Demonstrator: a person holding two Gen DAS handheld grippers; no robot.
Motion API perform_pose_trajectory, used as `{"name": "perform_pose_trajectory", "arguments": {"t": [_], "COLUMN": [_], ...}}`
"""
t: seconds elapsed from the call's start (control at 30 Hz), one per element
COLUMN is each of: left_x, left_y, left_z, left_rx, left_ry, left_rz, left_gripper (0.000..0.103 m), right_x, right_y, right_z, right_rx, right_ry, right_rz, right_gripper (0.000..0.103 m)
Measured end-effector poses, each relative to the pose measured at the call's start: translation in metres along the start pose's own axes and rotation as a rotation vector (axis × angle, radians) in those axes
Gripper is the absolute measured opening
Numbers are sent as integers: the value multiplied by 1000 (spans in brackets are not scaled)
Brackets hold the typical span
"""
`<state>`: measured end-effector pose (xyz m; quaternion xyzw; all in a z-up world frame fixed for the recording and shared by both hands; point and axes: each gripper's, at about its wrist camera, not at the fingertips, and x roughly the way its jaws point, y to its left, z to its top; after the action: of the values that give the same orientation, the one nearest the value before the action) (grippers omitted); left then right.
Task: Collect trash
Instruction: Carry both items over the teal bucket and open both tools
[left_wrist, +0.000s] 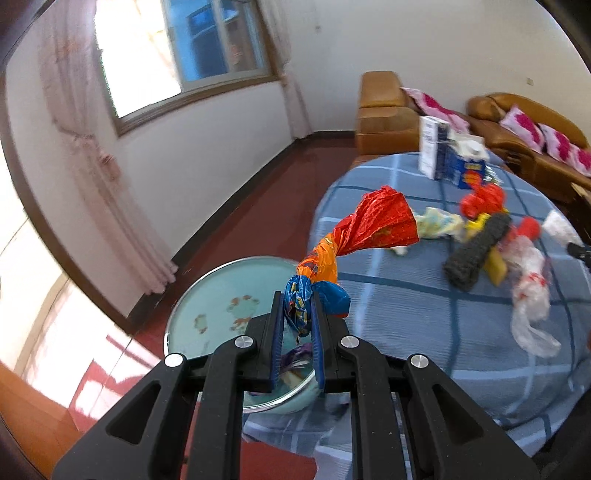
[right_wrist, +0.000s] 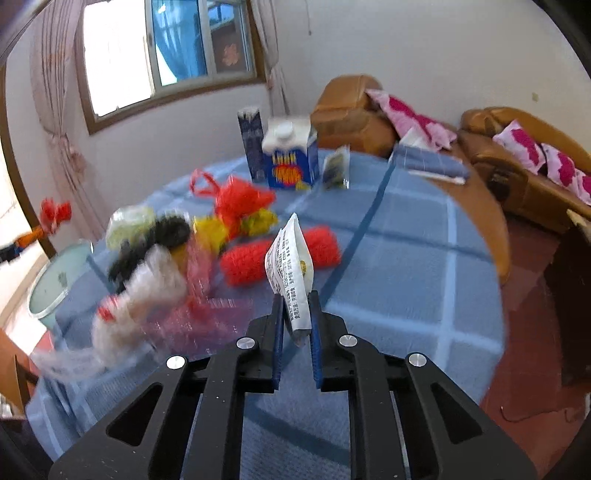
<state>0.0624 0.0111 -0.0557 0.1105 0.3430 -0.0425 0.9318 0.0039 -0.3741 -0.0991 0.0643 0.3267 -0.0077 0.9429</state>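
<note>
A round table under a blue checked cloth (right_wrist: 424, 236) carries the litter: two upright cartons (right_wrist: 290, 158), red net bags (right_wrist: 243, 201), a dark scrubber (left_wrist: 476, 251) and clear plastic bags (left_wrist: 532, 295). Beside the table edge stands a pale blue basin (left_wrist: 221, 295) with a few wrappers lying in its bottom. The left gripper (left_wrist: 297, 314) hangs above that basin, pinching a twisted red, orange and blue snack wrapper (left_wrist: 369, 229). The right gripper (right_wrist: 295, 317) is clamped on a white printed sachet (right_wrist: 291, 266) over the table.
</note>
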Motion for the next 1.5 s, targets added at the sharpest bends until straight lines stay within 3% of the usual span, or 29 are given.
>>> {"name": "perform_pose_trajectory", "arguments": {"t": [0.13, 0.3, 0.57, 1.1, 1.5], "left_x": [4, 5, 9, -1, 4], "left_y": [15, 41, 73, 92, 98], "left_z": [1, 0, -8, -14, -18], "left_rx": [-35, -71, -91, -117, -134], "left_ry": [9, 13, 34, 22, 37], "left_rz": [41, 102, 183, 238, 255], "left_gripper": [13, 14, 14, 14, 14], "right_x": [1, 18, 50, 92, 105], "right_y": [24, 80, 164, 266, 302], "right_z": [24, 54, 77, 84, 74], "right_rx": [-30, -121, -261, -415, -499], "right_ry": [-40, -69, -55, -24, -4], "right_rz": [39, 122, 240, 340, 380], "right_gripper": [13, 13, 13, 13, 13]}}
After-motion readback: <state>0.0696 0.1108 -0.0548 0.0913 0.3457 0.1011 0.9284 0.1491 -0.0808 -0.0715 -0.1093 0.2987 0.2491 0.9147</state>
